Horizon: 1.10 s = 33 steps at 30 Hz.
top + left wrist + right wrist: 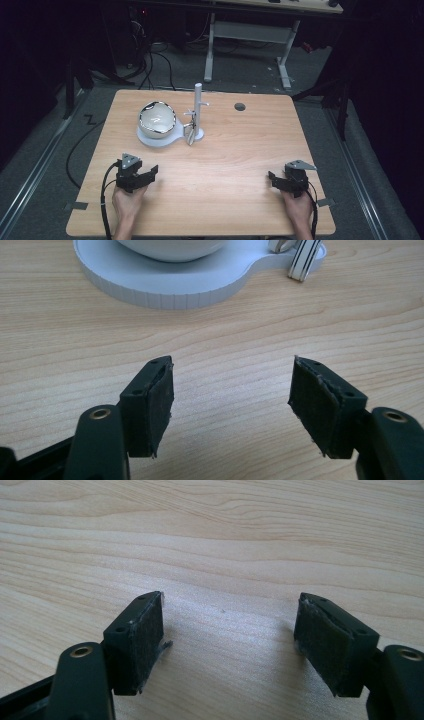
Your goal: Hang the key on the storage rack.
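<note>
Bowl (157, 119), white inside with a shiny metallic rim, was seated on a white keyhole-shaped base (150, 139) in the far-left part of the wooden desk (230, 165), as recorded in the high view. A white upright post (198, 107) with short side pegs was mounted on the narrower lobe of the same base, just right of the bowl, and a small metallic item, too small to identify, was seen hanging or leaning at the foot of the post. A dark round hole (240, 106) was noted in the desk surface, well to the right of the post. The left hand-held gripper (145, 176) was held by the left hand (127, 200) near the front-left edge of the desk, well apart from the base; its jaws were spread wide with nothing between them, which was confirmed in the left gripper view, where bare wood lay between the left hand-held gripper's pads (162, 400) and the ridged wall of the base (165, 292) was seen beyond. The right hand-held gripper (278, 180) was held by the right hand (298, 207) near the front-right edge, with its jaws likewise spread and empty; in the right gripper view plain wood grain was seen between the pads (147, 640). A cable (104, 200) was trailed from the left hand-held gripper toward the front edge of the desk.
</note>
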Each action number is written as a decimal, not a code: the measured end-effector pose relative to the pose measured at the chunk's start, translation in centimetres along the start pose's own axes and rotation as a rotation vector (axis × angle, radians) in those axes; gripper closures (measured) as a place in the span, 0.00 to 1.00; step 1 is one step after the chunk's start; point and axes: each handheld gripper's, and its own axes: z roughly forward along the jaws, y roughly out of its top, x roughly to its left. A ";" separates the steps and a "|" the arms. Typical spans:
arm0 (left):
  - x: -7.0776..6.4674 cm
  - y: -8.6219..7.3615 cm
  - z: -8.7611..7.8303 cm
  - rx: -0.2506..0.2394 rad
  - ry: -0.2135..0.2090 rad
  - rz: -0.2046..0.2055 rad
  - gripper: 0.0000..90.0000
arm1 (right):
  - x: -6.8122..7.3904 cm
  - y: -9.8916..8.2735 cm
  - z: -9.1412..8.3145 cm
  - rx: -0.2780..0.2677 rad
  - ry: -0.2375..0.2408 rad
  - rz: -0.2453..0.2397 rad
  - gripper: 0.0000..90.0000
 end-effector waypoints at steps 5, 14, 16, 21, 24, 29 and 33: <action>-0.1 -0.3 0.4 0.016 0.017 0.016 0.38 | 0.0 0.0 0.0 0.000 0.000 0.000 0.31; -0.4 -0.8 1.2 0.031 0.042 0.033 0.38 | 0.0 0.0 0.0 0.000 0.000 0.000 0.31; -0.4 -0.7 1.2 0.030 0.041 0.033 0.38 | 0.0 0.0 0.0 0.000 0.000 0.000 0.31; -0.6 -0.8 1.6 0.033 0.058 0.044 0.38 | 0.0 0.0 0.0 0.000 0.000 -0.001 0.31; -0.8 -0.9 1.7 0.044 0.070 0.062 0.38 | 0.0 0.0 0.0 0.000 0.000 0.000 0.31; -0.9 -0.9 2.0 0.047 0.078 0.070 0.38 | 0.0 0.0 0.0 0.000 0.000 0.000 0.31; -1.0 -1.0 2.2 0.059 0.090 0.081 0.38 | 0.0 0.0 0.0 0.000 0.000 0.000 0.31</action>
